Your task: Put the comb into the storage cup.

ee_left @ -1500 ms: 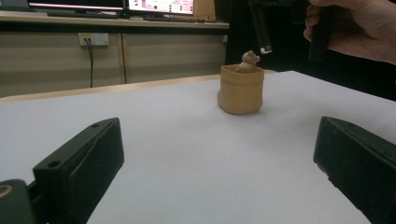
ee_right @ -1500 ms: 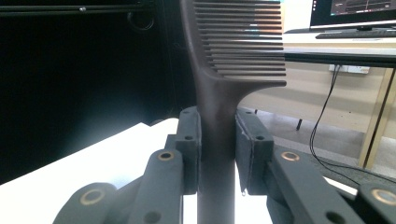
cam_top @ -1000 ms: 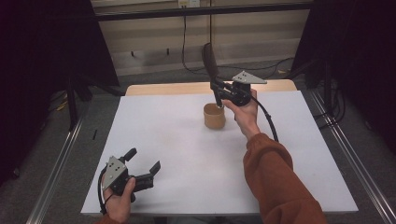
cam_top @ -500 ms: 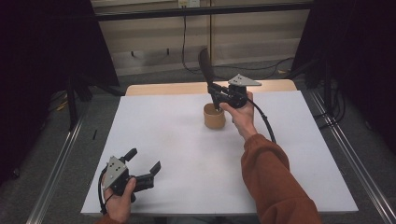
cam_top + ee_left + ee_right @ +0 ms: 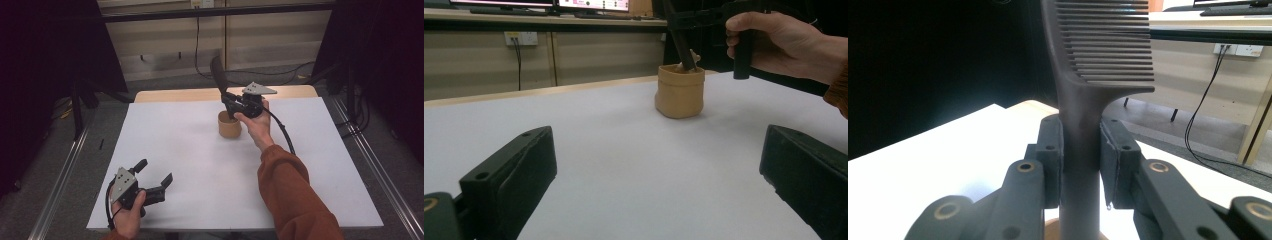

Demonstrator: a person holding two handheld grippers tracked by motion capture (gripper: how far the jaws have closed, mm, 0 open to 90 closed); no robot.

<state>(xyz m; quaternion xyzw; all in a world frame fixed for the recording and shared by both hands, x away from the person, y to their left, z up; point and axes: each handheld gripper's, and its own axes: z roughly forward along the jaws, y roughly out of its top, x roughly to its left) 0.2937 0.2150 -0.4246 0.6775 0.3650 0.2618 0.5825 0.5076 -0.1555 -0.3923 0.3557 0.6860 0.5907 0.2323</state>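
Right gripper (image 5: 231,102) has both jaws pressed flat against the handle of a dark comb (image 5: 218,75), which I see clamped between the pads (image 5: 1116,155) in the right gripper view, teeth running out to one side above the grip. I hold it just above a small tan cup (image 5: 229,125), and the comb's handle reaches down into the cup's mouth; in the left gripper view the handle enters the cup (image 5: 680,91) at a slant, with something pale showing at the rim that I cannot make out. My left gripper (image 5: 154,175) sits well apart from the cup, toward my near corner of the table, its jaws spread wide with nothing between them. Around the cup, the table (image 5: 310,165) is covered in plain white, with a strip of bare wood (image 5: 175,95) showing along the edge beyond the cup. Past that edge I see a beige wall panel (image 5: 165,50) with cables (image 5: 197,45) hanging down it, a grey floor, and dark curtains to either side. The left gripper view also shows a wall socket (image 5: 521,38) and monitors on a desk behind the cup. As for the comb itself: it is dark brown-black, matte, with a thick rounded handle widening into a broad head of fine, evenly spaced teeth, standing nearly upright and leaning slightly away from the gripper.
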